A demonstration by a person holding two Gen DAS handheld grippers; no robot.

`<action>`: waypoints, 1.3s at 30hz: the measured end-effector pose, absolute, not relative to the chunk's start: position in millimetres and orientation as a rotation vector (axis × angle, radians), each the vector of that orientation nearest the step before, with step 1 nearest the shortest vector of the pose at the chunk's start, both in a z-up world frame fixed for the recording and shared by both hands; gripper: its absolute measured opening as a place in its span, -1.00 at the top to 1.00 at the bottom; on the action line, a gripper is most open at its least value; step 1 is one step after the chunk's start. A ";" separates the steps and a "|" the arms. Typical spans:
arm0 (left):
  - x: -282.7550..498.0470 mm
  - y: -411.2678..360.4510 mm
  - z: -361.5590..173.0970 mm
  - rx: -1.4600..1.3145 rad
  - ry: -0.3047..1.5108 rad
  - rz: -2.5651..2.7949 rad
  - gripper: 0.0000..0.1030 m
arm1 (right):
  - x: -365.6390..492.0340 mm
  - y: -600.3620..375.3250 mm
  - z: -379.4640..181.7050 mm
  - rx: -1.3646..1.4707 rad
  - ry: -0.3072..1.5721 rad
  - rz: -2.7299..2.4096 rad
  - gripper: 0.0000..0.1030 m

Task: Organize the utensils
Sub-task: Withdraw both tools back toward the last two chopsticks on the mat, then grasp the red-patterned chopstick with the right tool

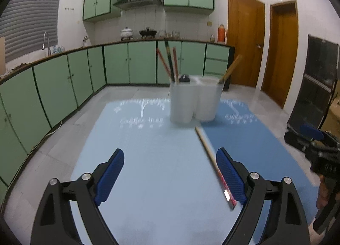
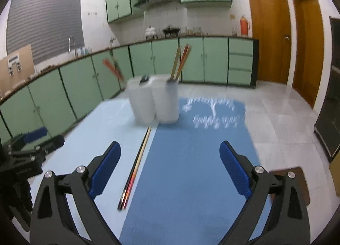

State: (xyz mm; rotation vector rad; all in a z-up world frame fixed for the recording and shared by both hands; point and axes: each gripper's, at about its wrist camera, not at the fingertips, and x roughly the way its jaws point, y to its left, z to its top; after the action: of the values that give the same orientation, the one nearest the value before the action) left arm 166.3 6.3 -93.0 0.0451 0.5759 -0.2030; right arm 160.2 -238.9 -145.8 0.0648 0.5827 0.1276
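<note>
Two white tubs stand side by side at the far end of the mats. The left tub (image 1: 182, 102) holds red and dark chopsticks (image 1: 170, 64); the right tub (image 1: 209, 100) holds wooden chopsticks (image 1: 231, 68). A loose pair of chopsticks (image 1: 210, 158) lies along the seam between the light blue mat (image 1: 148, 160) and the darker blue mat (image 1: 250, 138). My left gripper (image 1: 170, 151) is open above the light mat, its right finger close beside that pair. My right gripper (image 2: 170, 145) is open over the dark mat, nothing gripped, with the loose chopsticks (image 2: 138, 160) just inside its left finger.
Green base cabinets (image 1: 63, 88) curve along the left and back, and wooden doors (image 1: 280, 54) stand at the back right. A black case (image 1: 314, 96) sits on the floor to the right. A brown board (image 2: 297, 183) lies by the dark mat's near right corner.
</note>
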 end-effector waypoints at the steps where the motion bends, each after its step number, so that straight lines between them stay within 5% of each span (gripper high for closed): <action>1: 165.1 7.4 -100.1 0.052 0.596 -0.198 -0.68 | 157.9 -235.1 -152.7 0.062 0.602 0.133 -0.77; 8: 154.6 14.3 -134.9 0.071 0.684 -0.173 -0.68 | 150.6 -209.3 -204.3 0.005 0.739 0.160 -0.57; 31: 148.3 31.0 -153.4 0.040 0.739 -0.140 -0.68 | 163.2 -175.6 -230.5 -0.077 0.846 0.165 -0.57; 39: 147.7 32.1 -152.7 0.038 0.740 -0.139 -0.68 | 166.1 -171.1 -229.0 -0.068 0.826 0.160 0.01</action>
State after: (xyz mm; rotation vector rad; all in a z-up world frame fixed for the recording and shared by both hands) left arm 147.7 32.1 -152.7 0.0380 0.7395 -0.1394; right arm 166.1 -171.1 -229.0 -0.0675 0.8258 0.1596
